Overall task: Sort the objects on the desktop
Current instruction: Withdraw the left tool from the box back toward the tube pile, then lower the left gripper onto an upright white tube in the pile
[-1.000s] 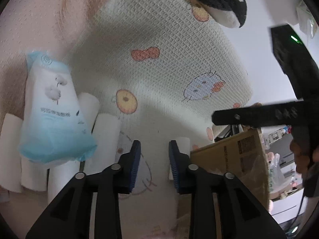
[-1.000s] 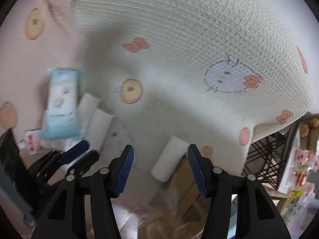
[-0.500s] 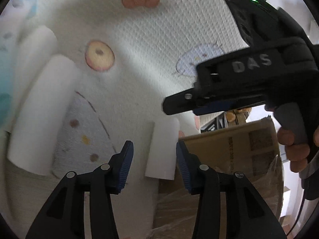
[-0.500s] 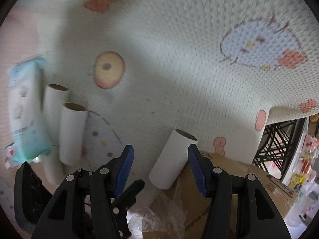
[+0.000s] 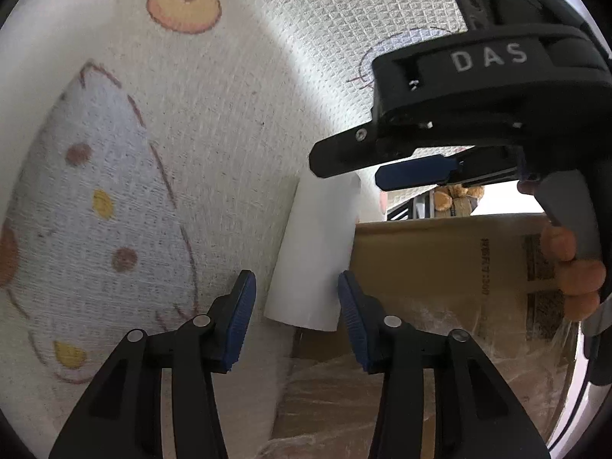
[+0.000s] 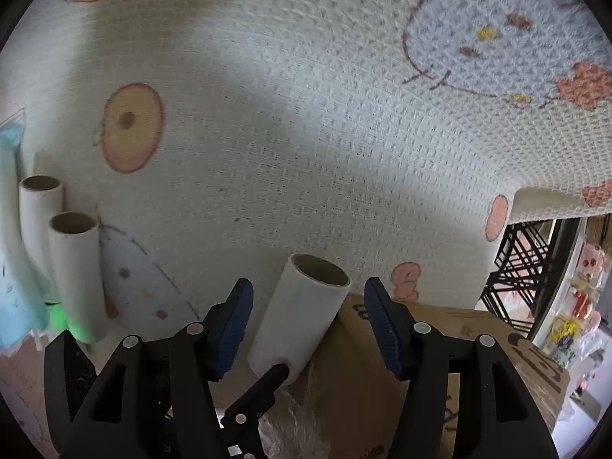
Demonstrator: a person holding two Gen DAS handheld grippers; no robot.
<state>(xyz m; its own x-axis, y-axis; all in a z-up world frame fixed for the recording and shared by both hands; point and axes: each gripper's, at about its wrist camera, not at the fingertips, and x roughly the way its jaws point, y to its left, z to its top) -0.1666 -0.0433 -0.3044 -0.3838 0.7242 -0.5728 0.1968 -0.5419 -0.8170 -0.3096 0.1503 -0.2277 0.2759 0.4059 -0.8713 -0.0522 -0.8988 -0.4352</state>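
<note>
A lone white paper tube (image 5: 313,252) lies on the patterned cloth, leaning against a cardboard box (image 5: 440,267). My left gripper (image 5: 296,317) has its jaws opening around the tube's near end, with a gap at each blue pad. My right gripper (image 6: 308,321) comes down over the same tube (image 6: 302,313), jaws also opening, pads clear of it. In the left wrist view the right gripper (image 5: 348,170) hangs just above the tube's far end, held by a hand (image 5: 573,267). One left finger (image 6: 260,386) shows beside the tube's lower end.
Two more paper tubes (image 6: 72,267) lie side by side at the left, next to a blue tissue pack (image 6: 11,252). The cardboard box (image 6: 420,344) has crinkled plastic wrap on it. A black wire rack (image 6: 528,267) stands beyond the cloth's right edge.
Both grippers have come down and closed in on the lone tube, and both jaws stand wider. The tissue pack and the other tubes have slid out of the left wrist view.
</note>
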